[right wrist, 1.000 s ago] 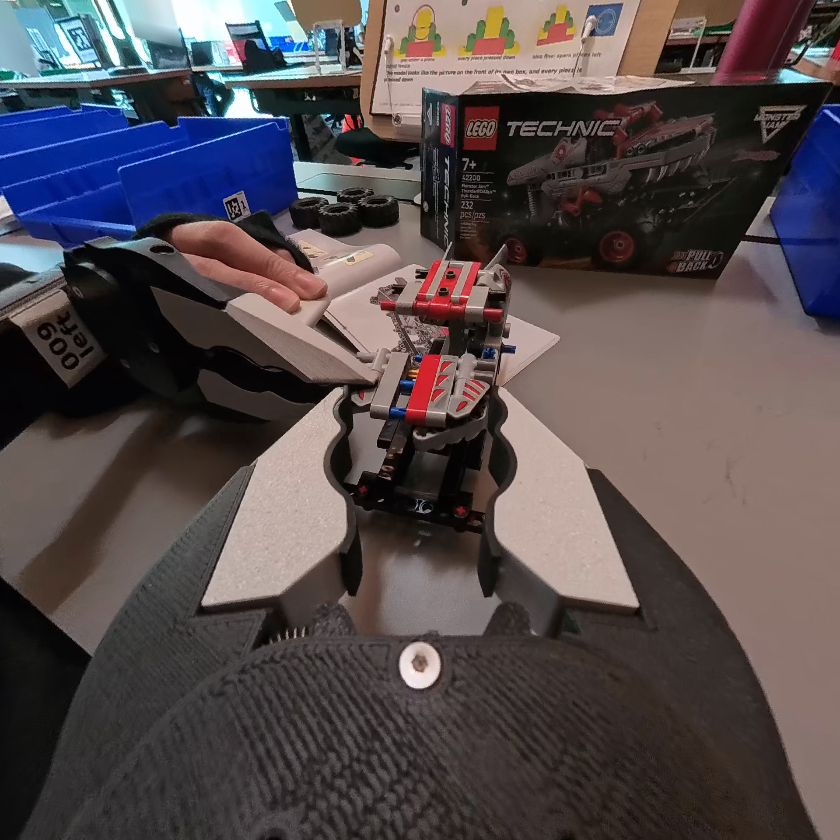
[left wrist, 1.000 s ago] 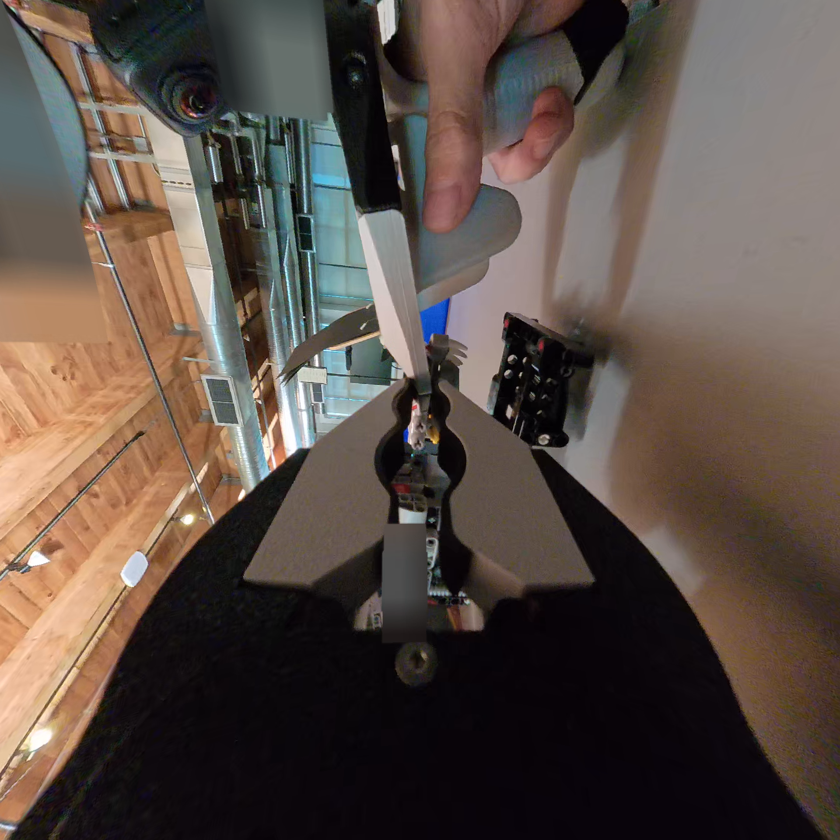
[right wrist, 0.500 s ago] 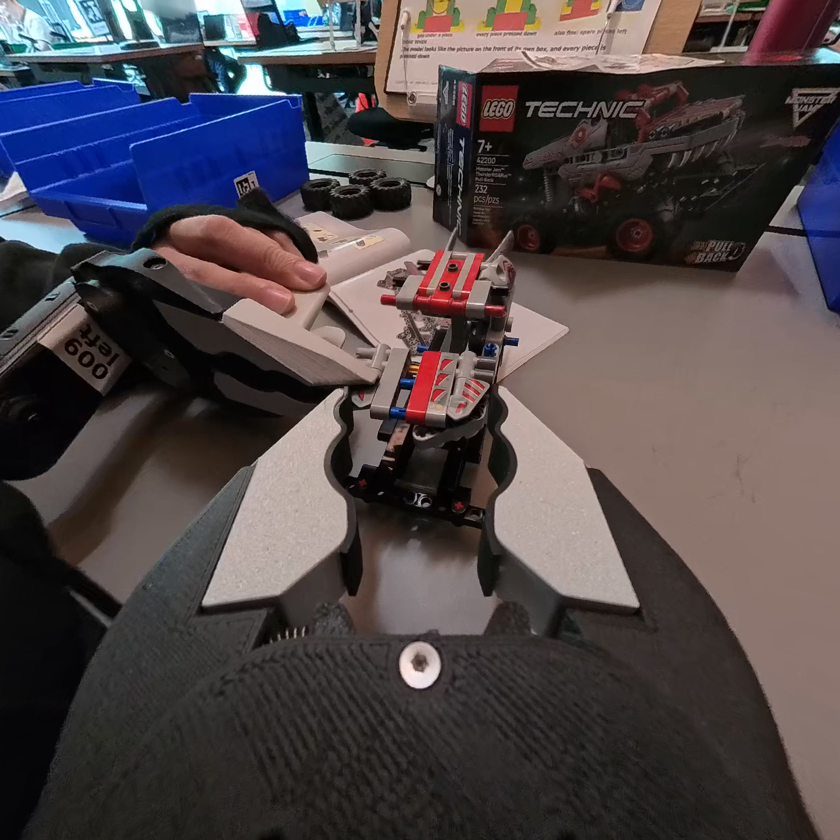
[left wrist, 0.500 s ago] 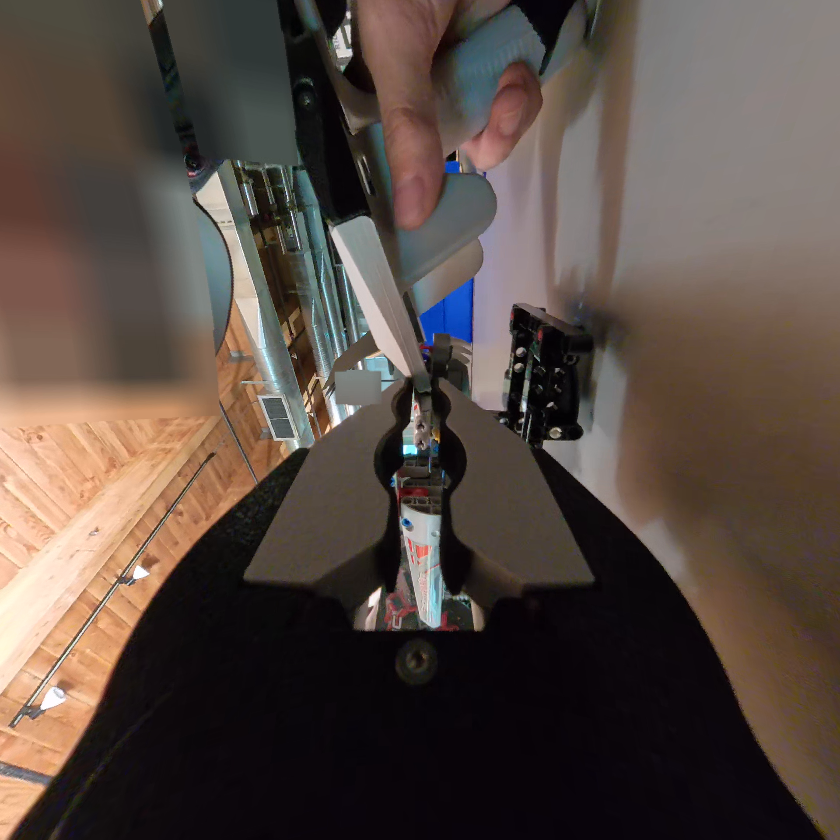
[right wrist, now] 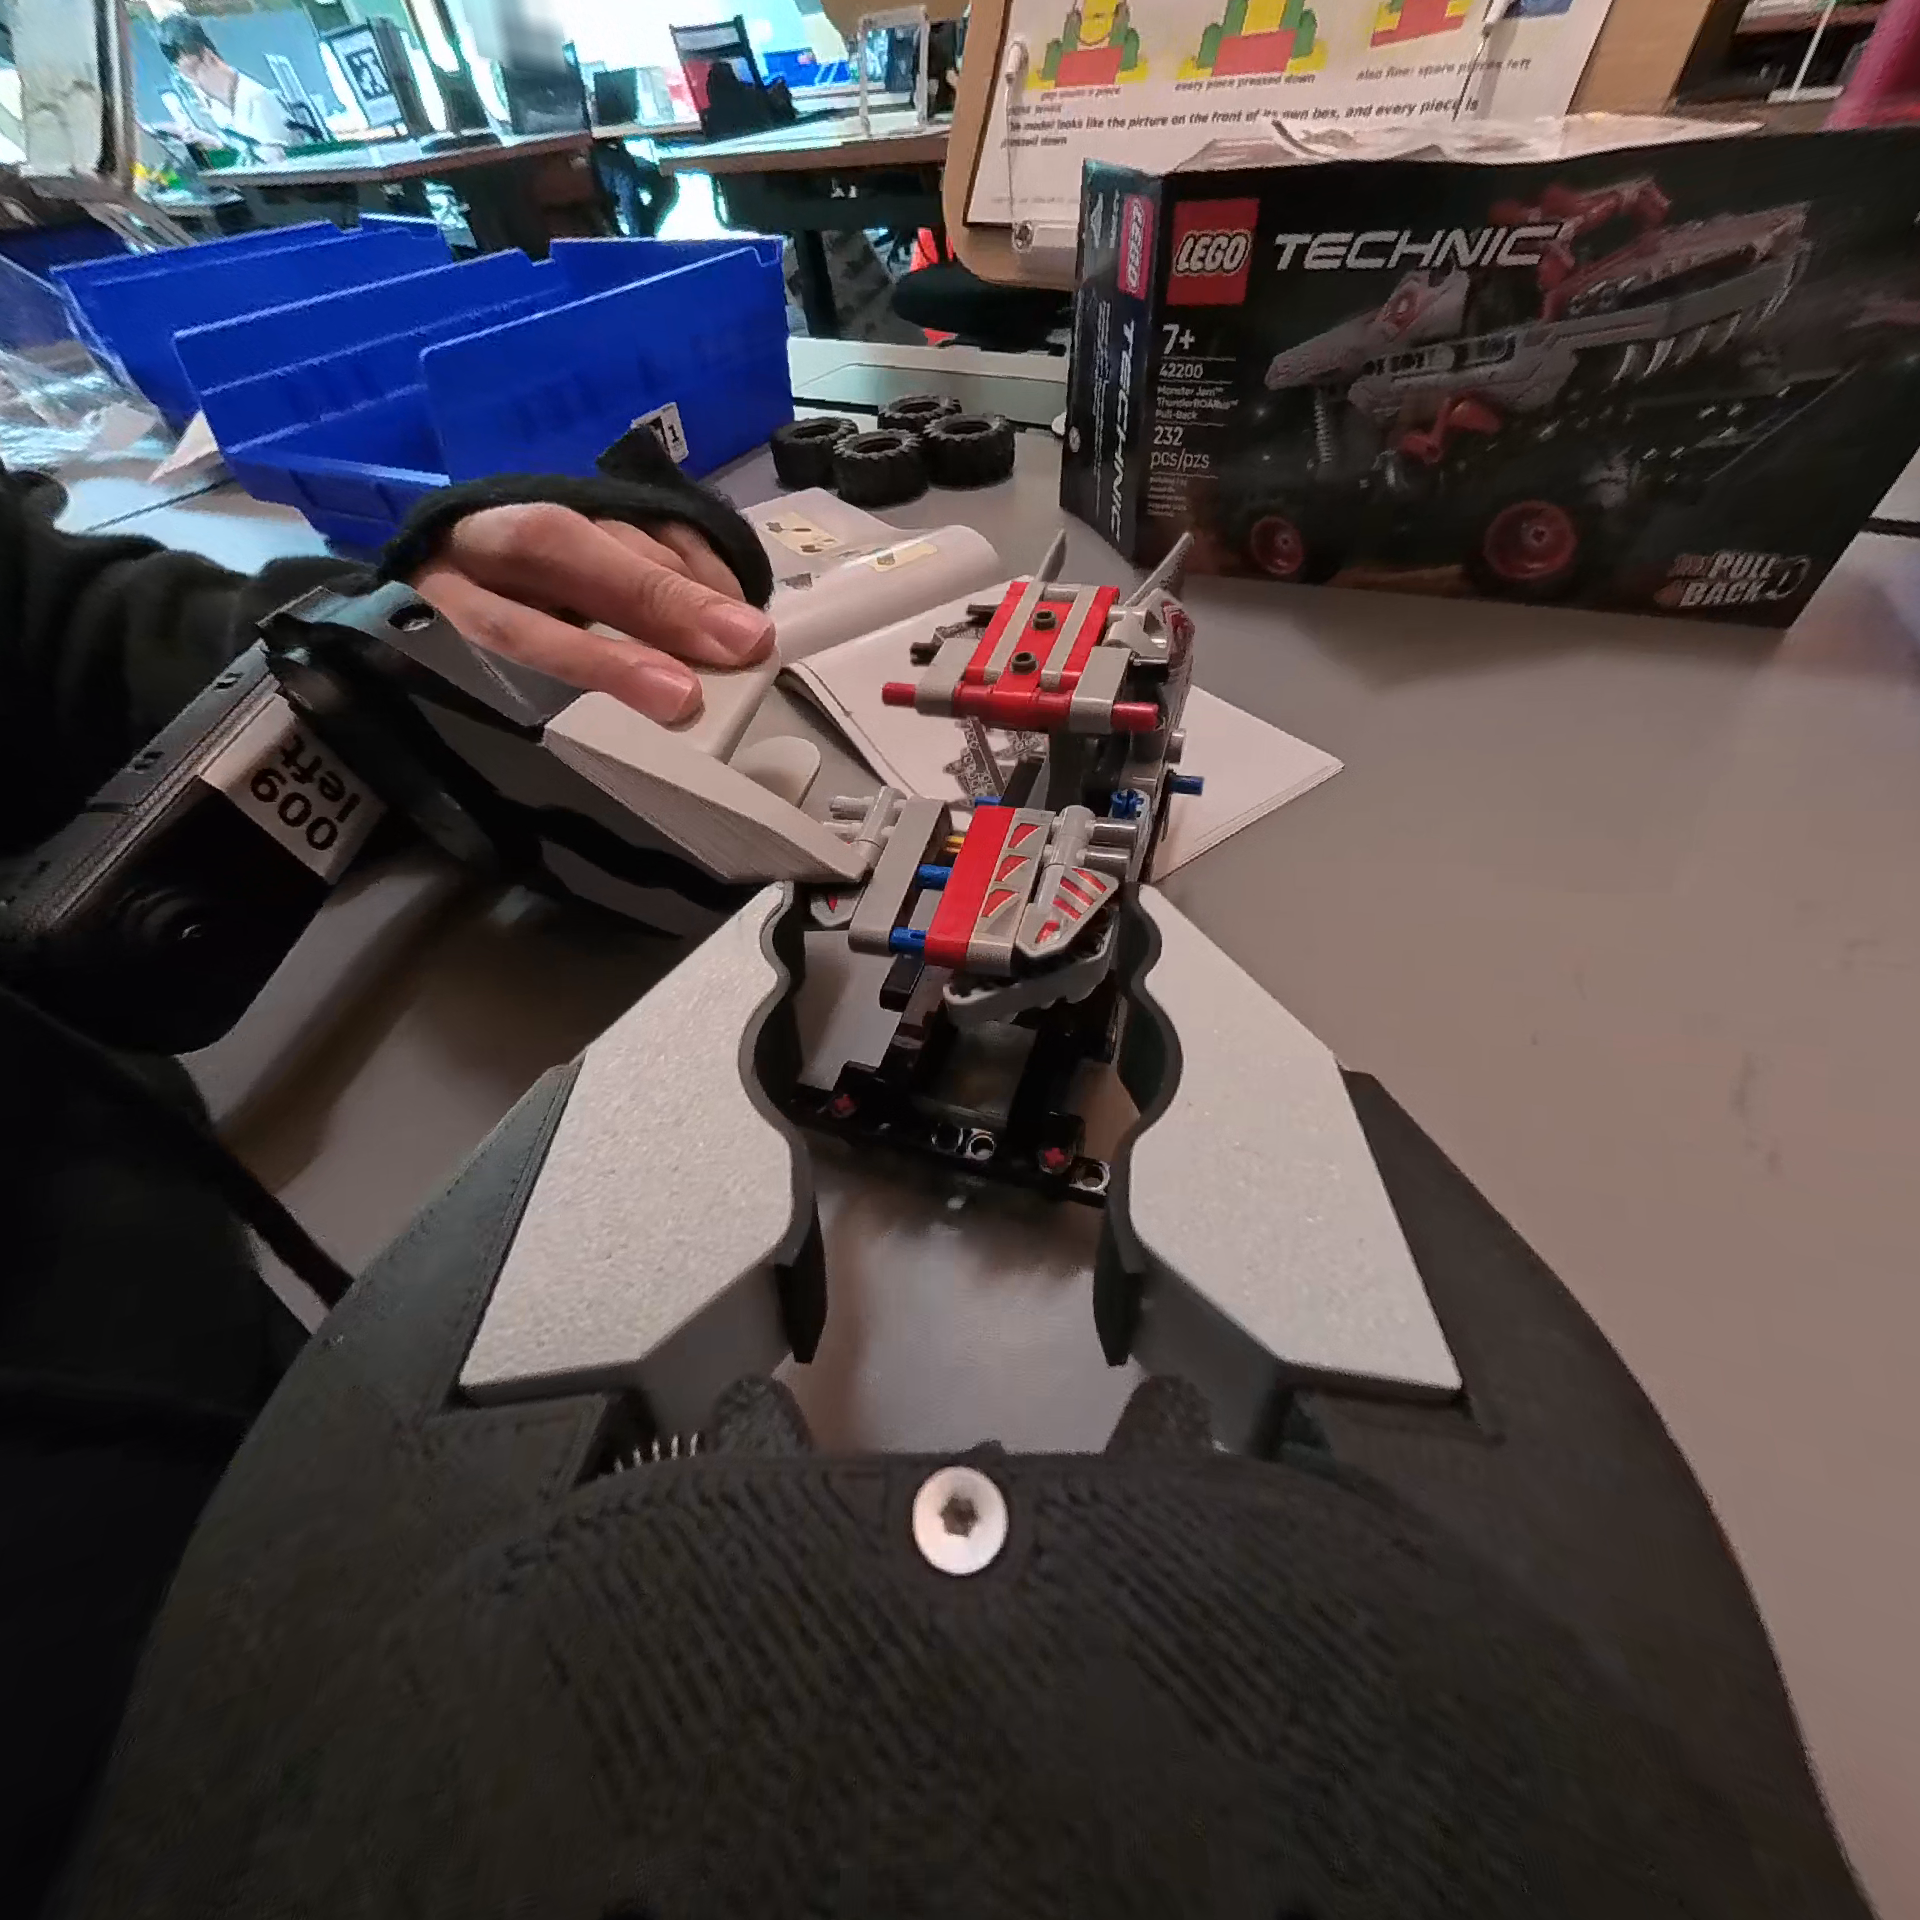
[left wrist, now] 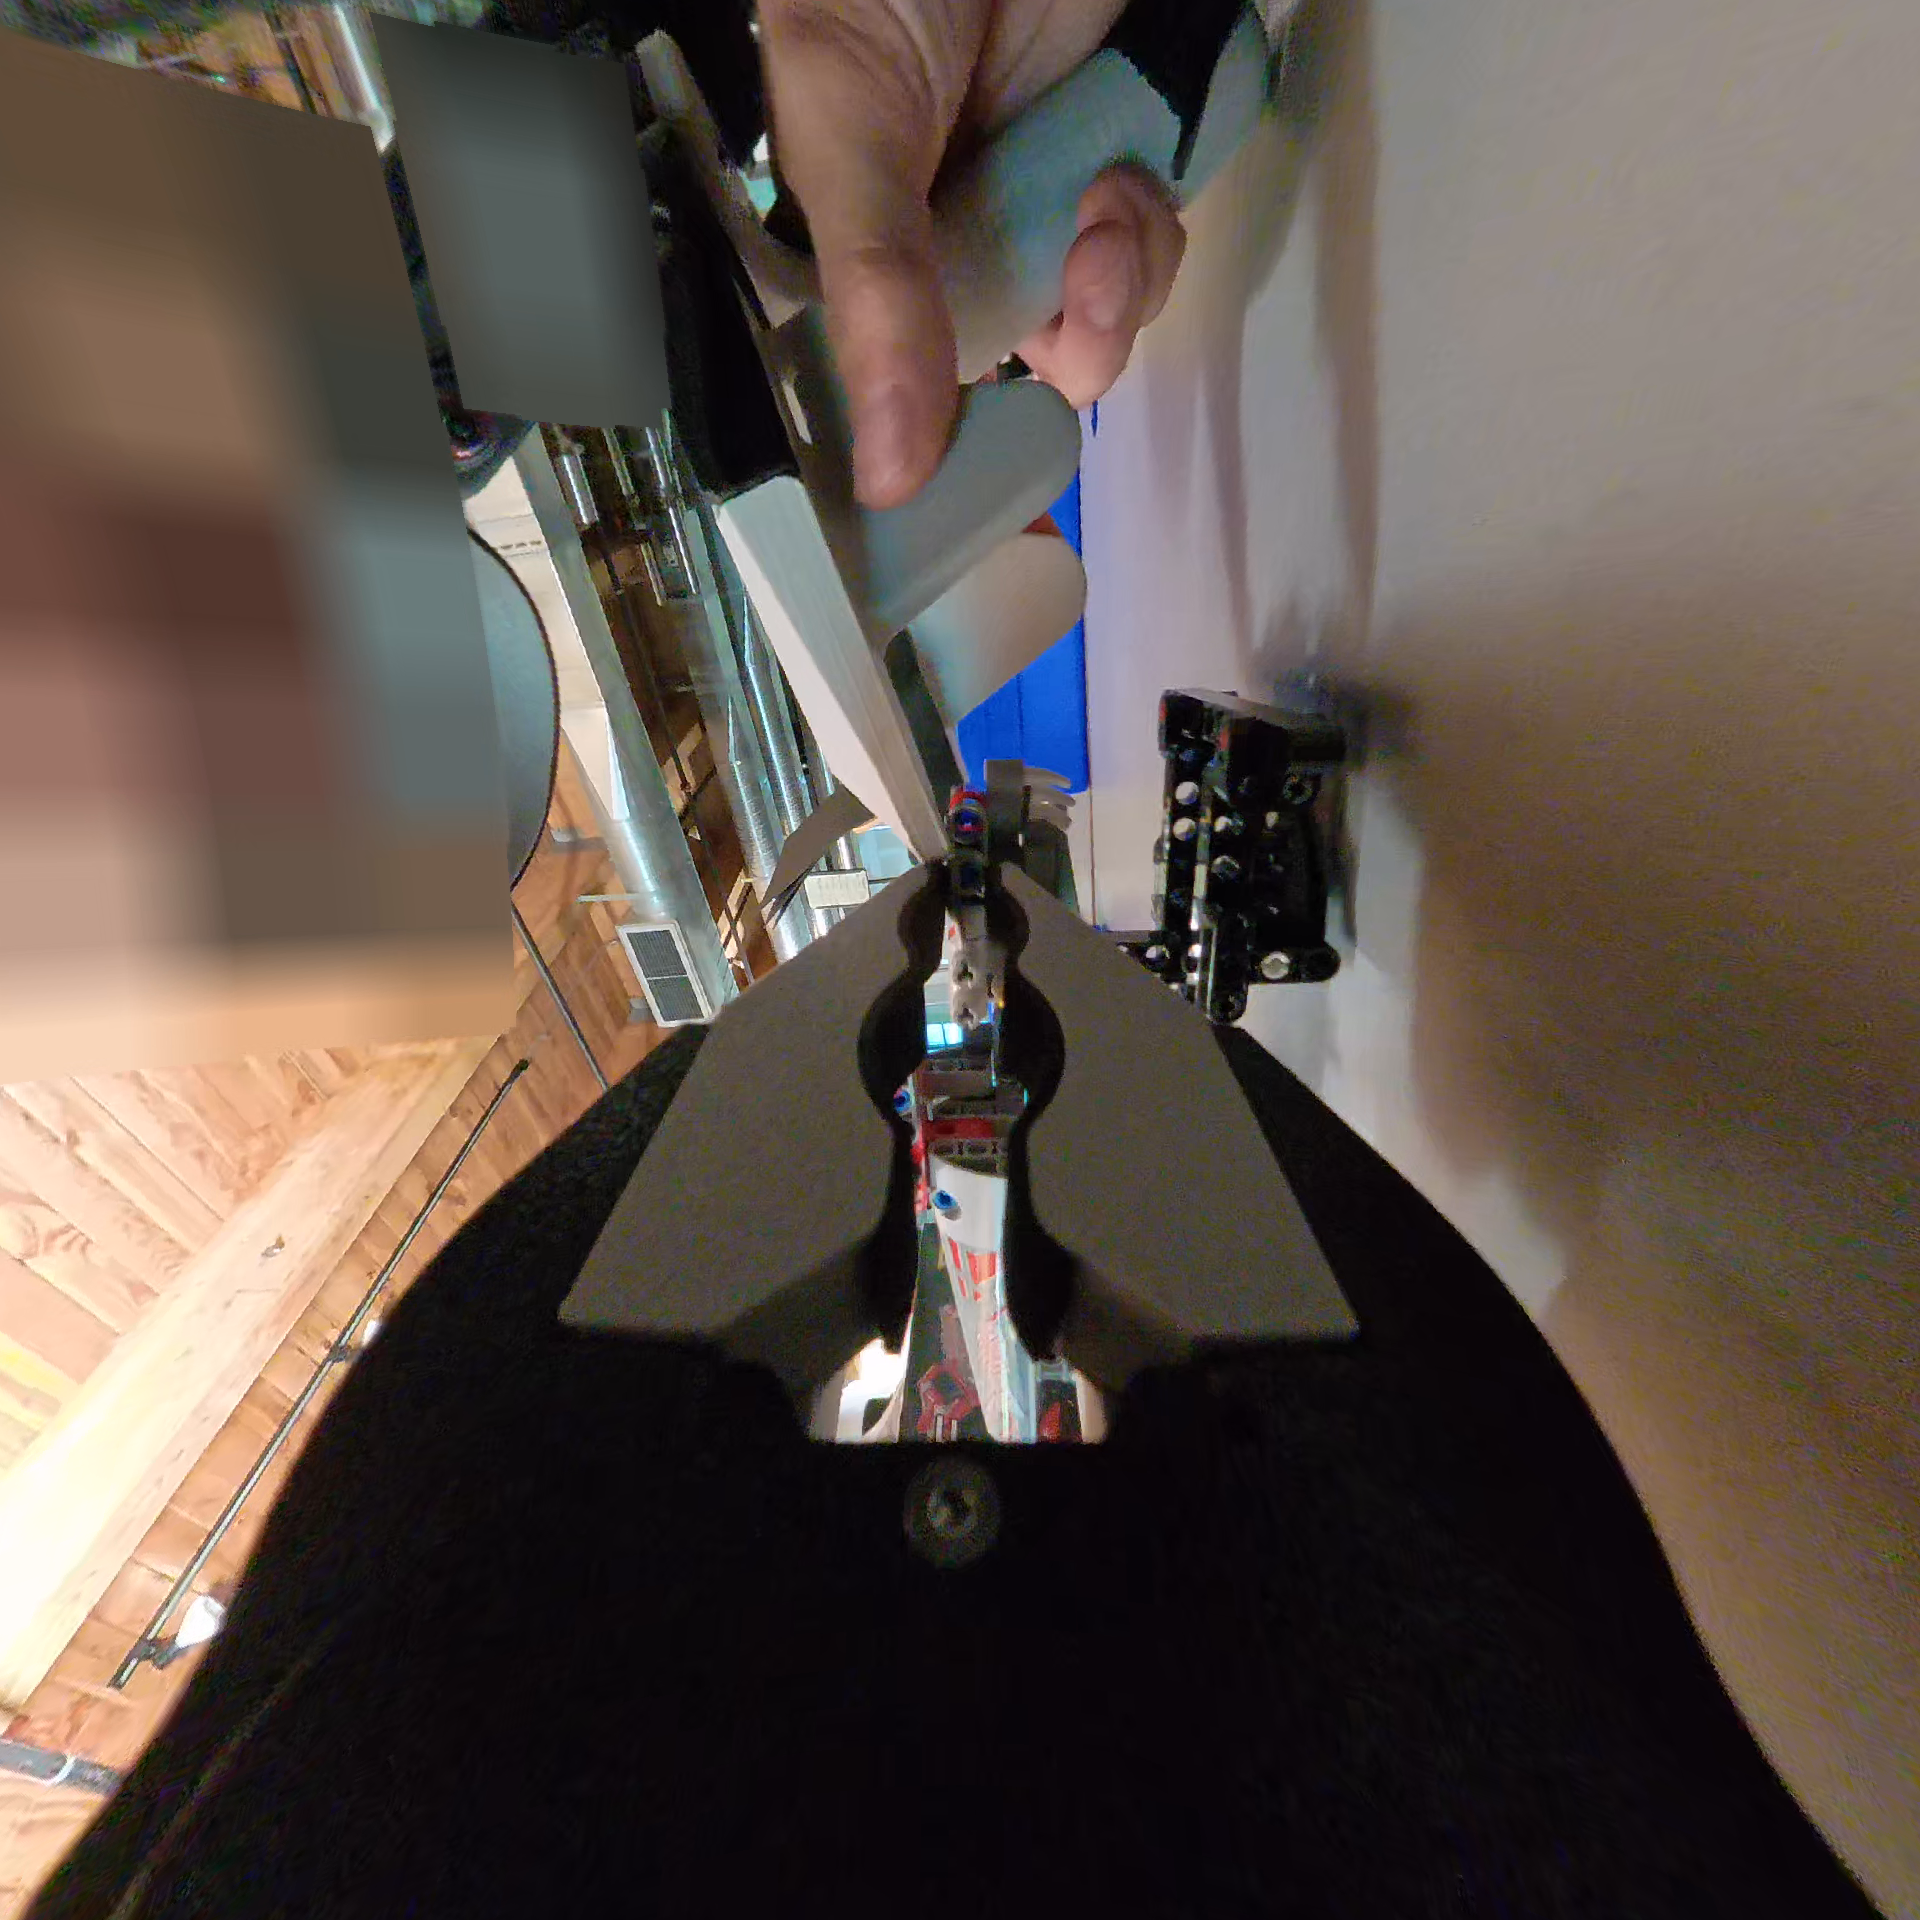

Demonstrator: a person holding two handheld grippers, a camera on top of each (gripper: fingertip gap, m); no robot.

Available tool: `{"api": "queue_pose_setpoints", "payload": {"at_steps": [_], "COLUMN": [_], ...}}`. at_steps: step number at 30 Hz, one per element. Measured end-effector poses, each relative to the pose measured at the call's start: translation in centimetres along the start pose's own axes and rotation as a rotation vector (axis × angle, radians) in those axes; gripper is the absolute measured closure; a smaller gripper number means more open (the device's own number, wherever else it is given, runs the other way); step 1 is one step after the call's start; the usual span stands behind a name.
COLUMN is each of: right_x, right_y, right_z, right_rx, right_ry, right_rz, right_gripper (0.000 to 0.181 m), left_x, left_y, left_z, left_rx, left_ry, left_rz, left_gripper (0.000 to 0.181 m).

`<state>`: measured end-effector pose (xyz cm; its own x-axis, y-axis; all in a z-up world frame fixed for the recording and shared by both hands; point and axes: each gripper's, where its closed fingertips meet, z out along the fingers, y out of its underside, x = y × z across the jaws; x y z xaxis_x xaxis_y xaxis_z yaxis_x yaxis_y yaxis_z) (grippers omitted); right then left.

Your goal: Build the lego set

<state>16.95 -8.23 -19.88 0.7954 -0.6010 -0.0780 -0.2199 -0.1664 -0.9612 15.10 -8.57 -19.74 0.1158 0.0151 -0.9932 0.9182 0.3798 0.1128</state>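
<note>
Between the two fingers of the right claw (right wrist: 961, 925) sits the half-built truck (right wrist: 997, 894), its black base on the desk (right wrist: 1558, 987) and its sides gripped, so this claw is closed on it at a middling width. From the left, the left claw (right wrist: 847, 868) comes in with its fingers nearly together, pinching a thin grey beam (left wrist: 971, 935) at the truck's near left edge. My guess is that a sideways push here could twist the truck in the right claw's hold, or pop the grey and red panels loose; a beam held askew might also jam rather than seat. Its long axis runs away from the right camera, the raised red-and-grey end pointing toward the box (right wrist: 1507, 384) farther back. Four black tyres (right wrist: 899, 447) and blue bins (right wrist: 468, 353) lie beyond.
</note>
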Motion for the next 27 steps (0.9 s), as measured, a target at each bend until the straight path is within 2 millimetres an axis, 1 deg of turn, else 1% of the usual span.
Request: {"api": "queue_pose_setpoints", "payload": {"at_steps": [5, 10, 17, 26, 27], "right_x": [-0.01, 0.07, 0.27, 0.0, -0.41], "right_y": [-0.02, -0.1, 0.02, 0.12, 0.02], "right_z": [-0.02, -0.08, 0.05, 0.2, 0.18], "right_rx": [0.002, 0.009, -0.002, -0.015, -0.01], "right_ry": [0.0, -0.022, -0.02, -0.027, -0.062], "right_rz": [-0.002, 0.032, 0.052, 0.064, 0.071], "right_gripper": [0.122, 0.124, 0.124, 0.123, 0.115], "left_x": [-0.05, -0.17, -0.02, 0.21, 0.23], "left_y": [-0.07, -0.12, 0.06, 0.03, 0.03], "left_z": [0.02, 0.04, 0.15, -0.11, -0.1], "left_rx": [0.006, 0.009, 0.016, 0.05, 0.053], "left_ry": [-0.004, -0.016, 0.008, 0.033, 0.035], "left_rz": [-0.012, -0.005, -0.047, -0.065, -0.066], "left_gripper": [0.177, 0.178, 0.177, 0.178, 0.177]}}
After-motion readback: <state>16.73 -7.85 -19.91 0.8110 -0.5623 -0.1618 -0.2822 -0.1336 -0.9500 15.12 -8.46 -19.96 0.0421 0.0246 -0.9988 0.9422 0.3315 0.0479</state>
